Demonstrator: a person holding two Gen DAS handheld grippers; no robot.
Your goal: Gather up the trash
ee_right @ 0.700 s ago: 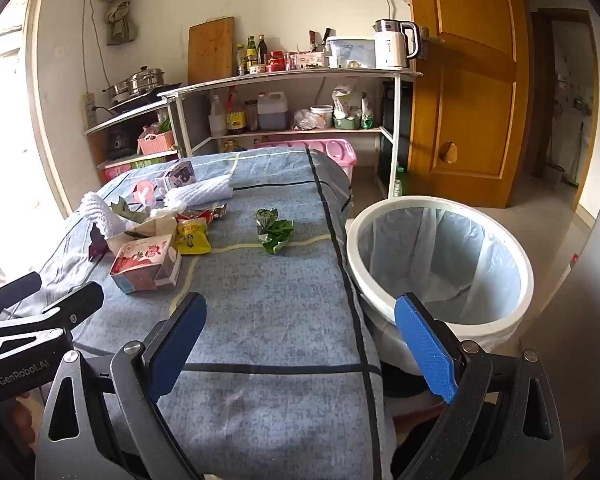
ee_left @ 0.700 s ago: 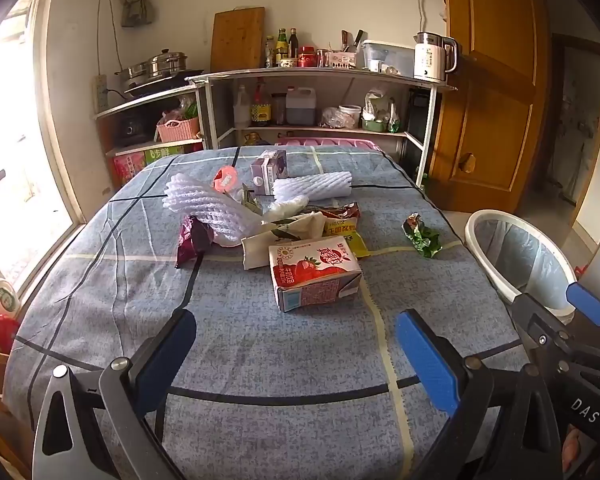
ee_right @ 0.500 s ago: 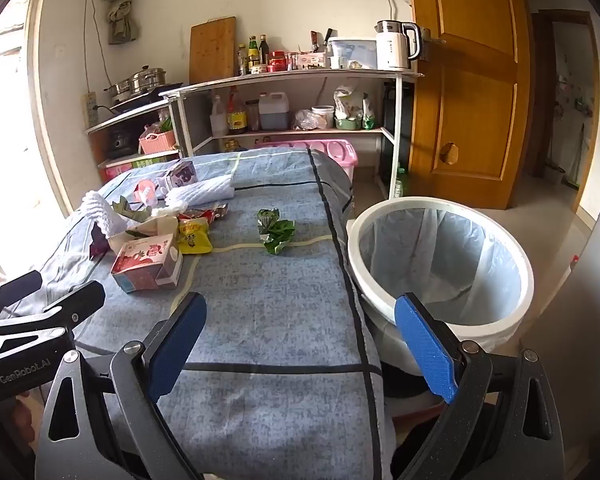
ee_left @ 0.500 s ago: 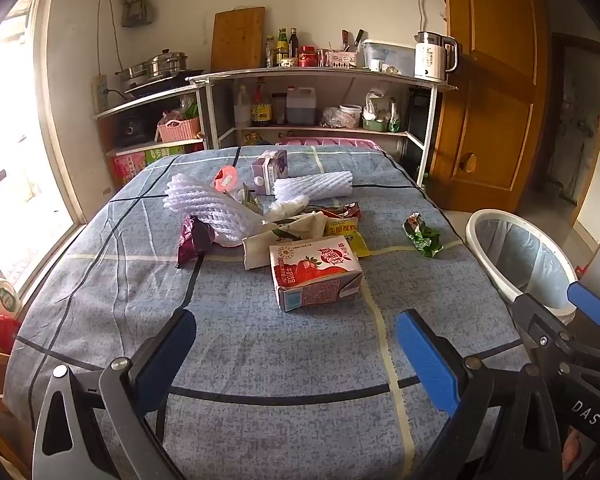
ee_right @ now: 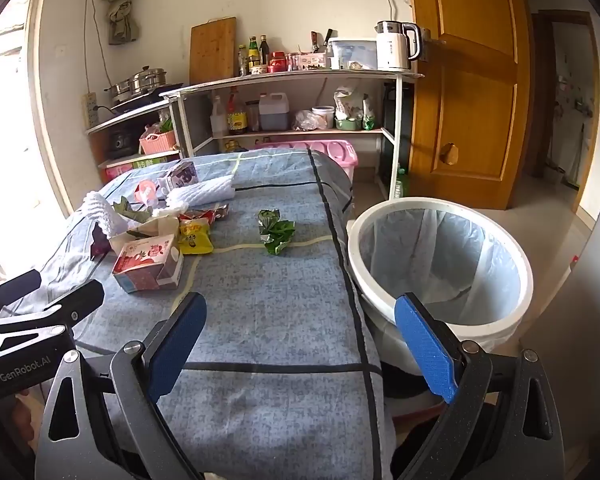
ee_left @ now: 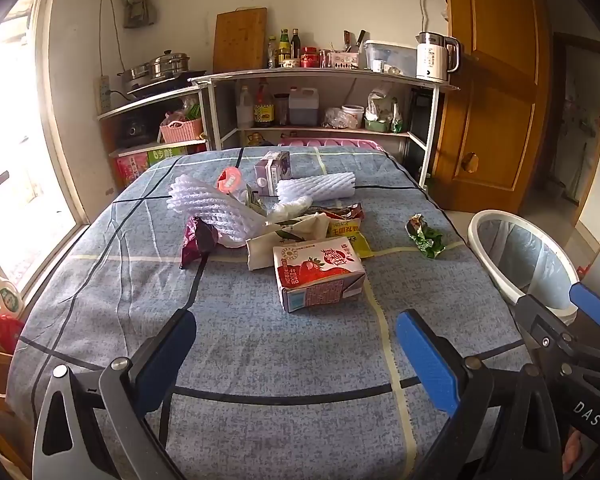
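Note:
Trash lies in a heap on the blue cloth-covered table (ee_left: 260,352): a red strawberry milk carton (ee_left: 318,276) nearest me, white foam nets (ee_left: 216,208), a purple carton (ee_left: 274,167), snack wrappers and a crumpled green wrapper (ee_left: 426,236) apart to the right. My left gripper (ee_left: 296,344) hangs open over bare cloth in front of the carton. My right gripper (ee_right: 300,332) is open too, over the table's right edge, with the lined white bin (ee_right: 440,264) just beyond its right finger. The green wrapper (ee_right: 275,232) and milk carton (ee_right: 148,264) lie ahead to its left.
Kitchen shelves (ee_left: 320,80) with bottles, pots and a kettle stand behind the table. A wooden door (ee_right: 468,80) is at the right, a bright window at the left. A pink crate (ee_right: 312,150) sits between table and shelves.

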